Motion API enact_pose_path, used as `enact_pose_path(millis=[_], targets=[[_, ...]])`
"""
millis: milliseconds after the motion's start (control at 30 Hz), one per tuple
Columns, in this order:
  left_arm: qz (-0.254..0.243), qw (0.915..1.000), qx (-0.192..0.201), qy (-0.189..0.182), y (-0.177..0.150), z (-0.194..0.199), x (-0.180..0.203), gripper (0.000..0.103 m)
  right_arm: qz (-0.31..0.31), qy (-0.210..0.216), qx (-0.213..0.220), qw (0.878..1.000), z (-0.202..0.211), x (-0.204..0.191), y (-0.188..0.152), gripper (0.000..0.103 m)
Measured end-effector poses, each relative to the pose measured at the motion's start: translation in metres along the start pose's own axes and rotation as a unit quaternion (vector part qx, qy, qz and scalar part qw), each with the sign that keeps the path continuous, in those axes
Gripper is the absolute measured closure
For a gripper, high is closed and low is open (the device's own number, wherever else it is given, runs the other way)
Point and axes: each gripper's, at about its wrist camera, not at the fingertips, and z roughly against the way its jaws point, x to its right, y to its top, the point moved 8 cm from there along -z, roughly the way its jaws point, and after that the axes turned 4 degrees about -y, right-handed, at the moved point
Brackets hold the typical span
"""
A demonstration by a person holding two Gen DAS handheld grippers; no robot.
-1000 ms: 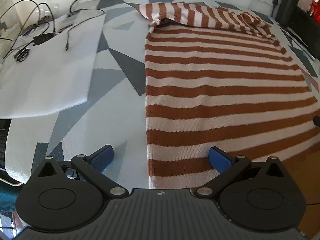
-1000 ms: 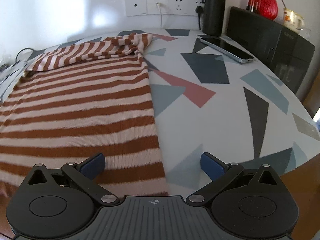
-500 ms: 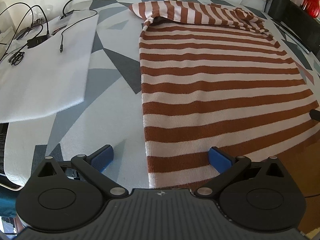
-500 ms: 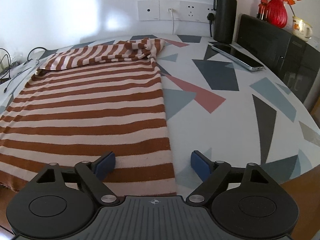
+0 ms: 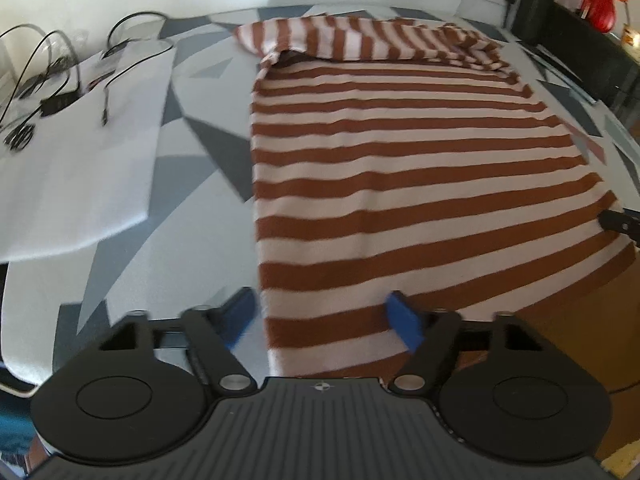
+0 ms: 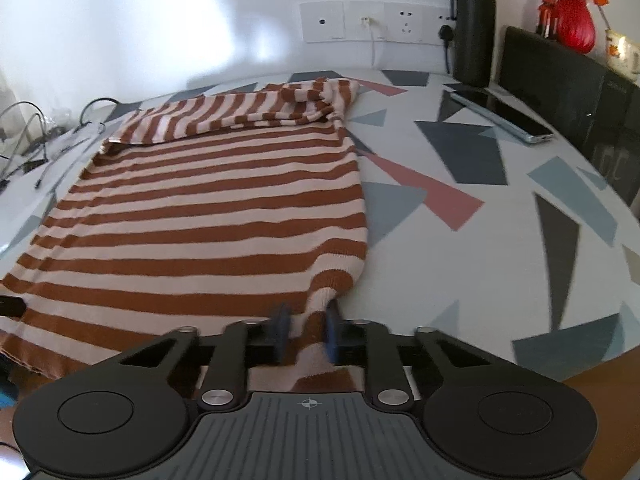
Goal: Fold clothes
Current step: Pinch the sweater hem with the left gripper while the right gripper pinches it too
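The striped sweater [image 6: 208,216] lies flat across the patterned table [image 6: 500,240], filling the left half of the right wrist view. At bottom centre the right gripper [image 6: 306,330] pinches its near hem corner. The left gripper [image 5: 320,316], bottom centre of its view, is spread around the opposite hem corner. Sleeves look folded across the top; I judge the body fold not yet made.

Left gripper [image 5: 322,316] low at 6 o'clock, its 2 blue pads [image 5: 404,322] spread wide apart, right gripper [image 6: 306,330] low at 6 o'clock, its 2 pads [image 6: 280,330] pinched nearly together on striped knit
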Motion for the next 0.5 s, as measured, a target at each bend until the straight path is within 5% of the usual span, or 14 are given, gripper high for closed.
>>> enact_pose_path(millis=[67,100,133,500], targets=[[-0.002,1.0000,0.006,-0.007,0.004,0.000,0.002,0.057,-0.004,0.003,0.001,1.000,-0.001,-0.001,0.000,0.095],[0.004,0.9998,0.009,-0.015,0.004,0.000,0.002,0.077,-0.006,0.004,0.002,1.000,-0.001,-0.001,0.000,0.095],[0.013,0.9996,0.011,-0.024,0.005,0.000,0.002,0.085,-0.009,0.006,0.002,1.000,-0.001,-0.001,0.000,0.095],[0.055,0.9969,0.028,-0.048,0.005,0.011,-0.003,0.092,-0.064,0.026,0.015,0.998,0.012,0.008,-0.004,0.097]])
